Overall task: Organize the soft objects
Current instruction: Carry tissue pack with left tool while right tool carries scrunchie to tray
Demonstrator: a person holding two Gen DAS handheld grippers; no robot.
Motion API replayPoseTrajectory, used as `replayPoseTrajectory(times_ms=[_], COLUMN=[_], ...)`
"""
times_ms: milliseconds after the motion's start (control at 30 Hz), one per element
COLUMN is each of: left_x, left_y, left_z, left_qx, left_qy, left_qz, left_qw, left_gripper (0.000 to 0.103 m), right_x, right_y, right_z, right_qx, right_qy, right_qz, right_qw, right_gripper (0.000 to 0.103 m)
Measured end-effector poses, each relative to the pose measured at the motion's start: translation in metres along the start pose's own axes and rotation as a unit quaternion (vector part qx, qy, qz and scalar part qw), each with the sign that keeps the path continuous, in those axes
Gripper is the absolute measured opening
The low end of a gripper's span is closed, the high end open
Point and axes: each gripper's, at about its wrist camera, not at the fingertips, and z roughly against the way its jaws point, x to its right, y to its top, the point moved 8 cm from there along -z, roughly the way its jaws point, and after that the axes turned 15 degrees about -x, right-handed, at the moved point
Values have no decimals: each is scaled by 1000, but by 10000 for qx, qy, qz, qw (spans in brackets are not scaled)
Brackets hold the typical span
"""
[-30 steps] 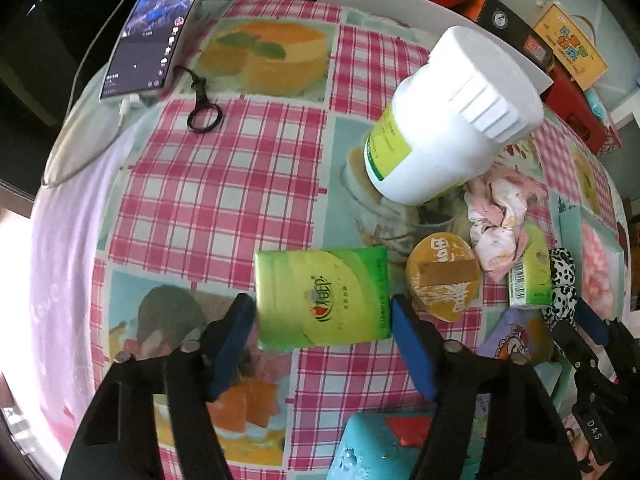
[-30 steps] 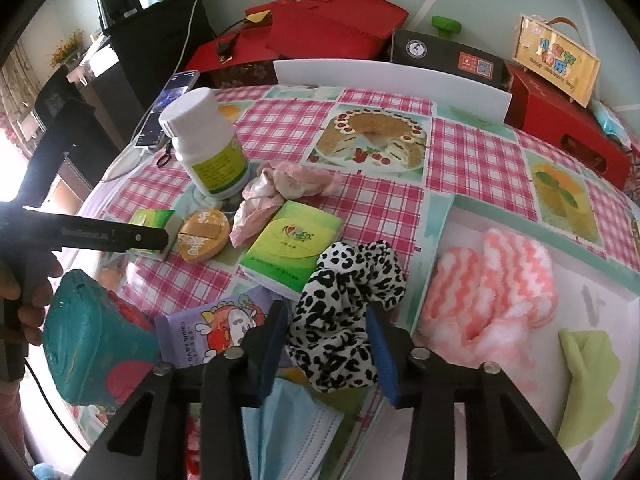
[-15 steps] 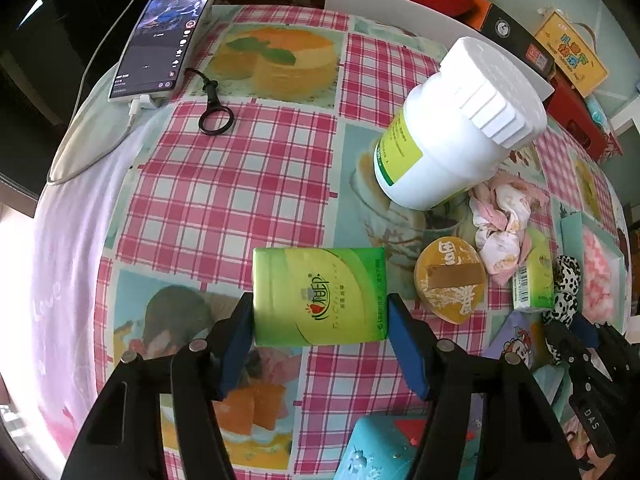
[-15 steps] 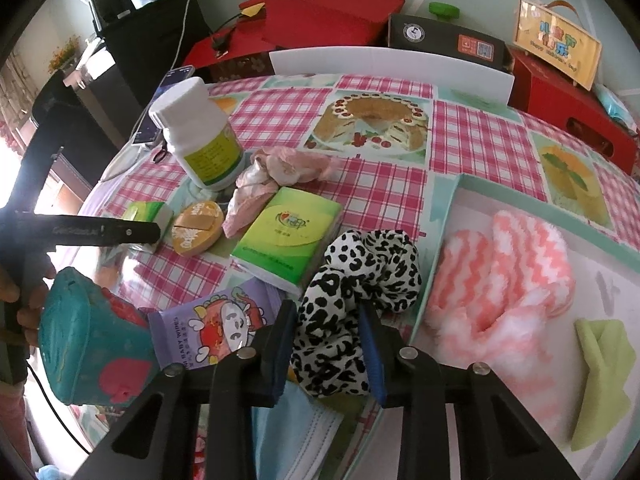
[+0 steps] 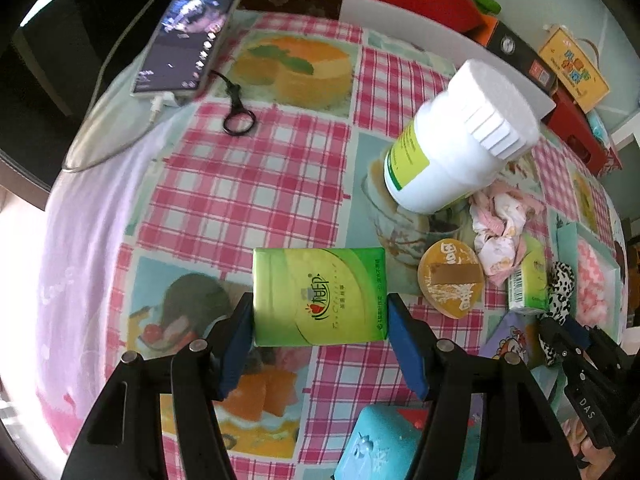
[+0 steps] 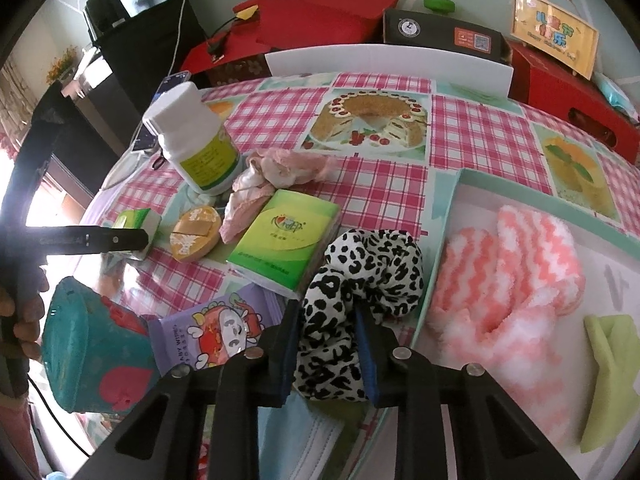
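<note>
While pinched, leopard-print scrunchie [image 6: 360, 276], black-and-white, crumpled

Open lane: bare checked tablecloth [image 5: 248, 200] left of white bottle [image 5: 452, 144].
Blocked: centre crowded, tissue pack [image 6: 286, 236], round tin [image 6: 196, 232], wipes pouch [image 6: 212, 328] close together.

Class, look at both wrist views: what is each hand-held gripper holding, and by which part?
Left hand-held gripper: green tissue pack, gripped across its two short sides. Right hand-held gripper: leopard-print scrunchie, pinched on its near bunched part.
</note>
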Motion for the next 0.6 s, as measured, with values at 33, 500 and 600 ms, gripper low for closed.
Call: replayPoseTrajectory(times_ms=[33,500,600], left_x=[-1,12,25], left_y=[-1,-33,-33], left_z=[4,67,76], left_qx=[59,1137,1277], left_qy=[4,-330,-347], left_qz=[34,490,417], left_qw=[10000,9918,9903], left_gripper=[65,65,65], right_x=[0,0,1], right_y=[-1,-5,-4], right_z=[0,21,27], right_qx=[10,248,321], right_qy=[19,336,402], right_qz=[-9,-133,-160], right_qw=[10000,9990,9985], right_gripper=[27,24,24])
